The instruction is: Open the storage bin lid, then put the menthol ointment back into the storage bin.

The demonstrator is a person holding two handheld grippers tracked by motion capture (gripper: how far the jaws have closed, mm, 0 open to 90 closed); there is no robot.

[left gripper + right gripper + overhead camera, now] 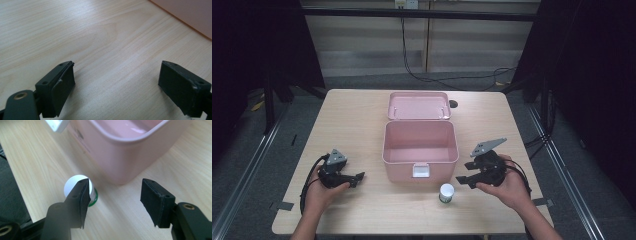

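Observation:
A pink box [402,170] stands open at the middle of the wooden table, its lid [418,105] lying back behind it and a white latch [421,170] on its front wall. A small white-capped bottle [446,192] with a green band stands upright just in front of the box's right corner. My right gripper [464,172] rests to the right of the bottle, open and empty. In the right gripper view [115,182] the bottle [70,186] sits behind the left jaw, with the box wall [120,157] ahead. My left gripper [357,180] lies left of the box, open over bare wood [117,65].
The table's front edge [412,232] runs close behind both hands. A small dark object [453,104] lies beside the lid's right end. Black cables [437,77] trail over the floor beyond the table. A corner of the box [190,12] shows at the top right of the left gripper view.

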